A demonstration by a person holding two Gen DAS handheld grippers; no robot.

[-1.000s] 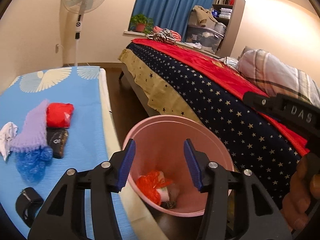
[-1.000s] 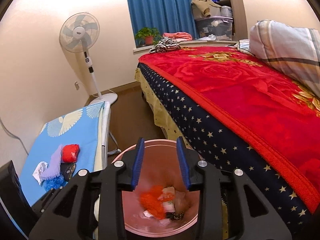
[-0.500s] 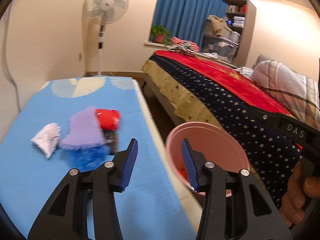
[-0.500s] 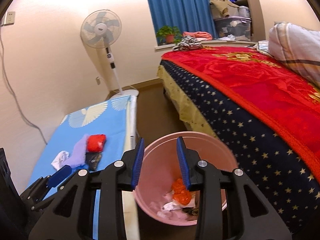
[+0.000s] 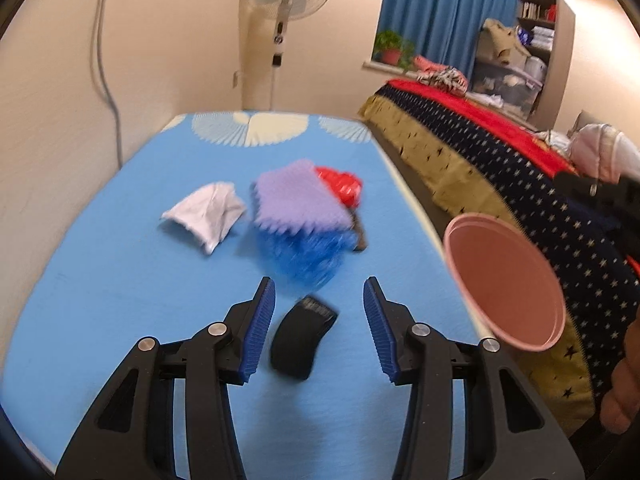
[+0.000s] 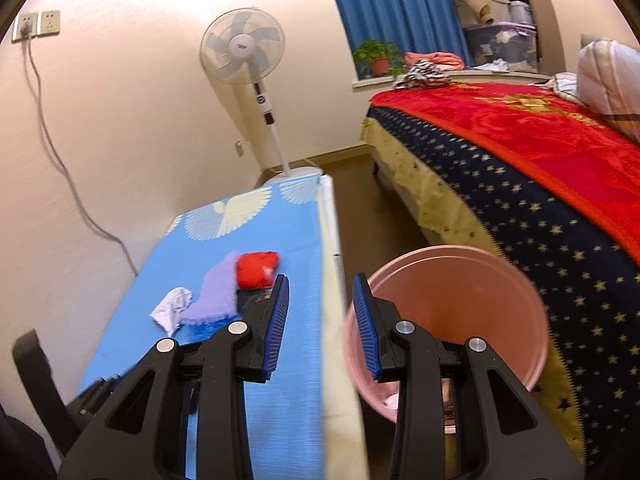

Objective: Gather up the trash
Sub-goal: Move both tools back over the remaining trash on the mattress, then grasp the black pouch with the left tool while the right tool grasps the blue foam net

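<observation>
My left gripper (image 5: 319,318) hangs over the blue-covered board (image 5: 120,280) with its jaws spread and nothing pinched. A curved black item (image 5: 301,336) lies on the cover in the gap between the blue pads (image 5: 258,330), touching neither. Just beyond the tips sits the trash pile: a crumpled blue plastic bag (image 5: 304,252), a lilac fuzzy sheet (image 5: 300,200) lying over its far side, a red wrapper (image 5: 342,186) peeking from behind the sheet, and a dark packet (image 5: 359,236) at the sheet's right edge. A white crumpled tissue (image 5: 208,212) lies ahead and to the left, apart from the pile. Off to the right of the tongs, past the board's edge, stands the pink bin (image 5: 504,280).

My right gripper (image 6: 320,320) also stands parted and empty, over the board's right edge. The bin's rim (image 6: 452,252) is just right of the right jaw, with scraps showing at the bottom. The pile lies ahead and left of the left jaw. Farther right runs the bed with the starry and red blanket (image 6: 540,184); a standing fan (image 6: 244,48) is straight ahead by the wall.
</observation>
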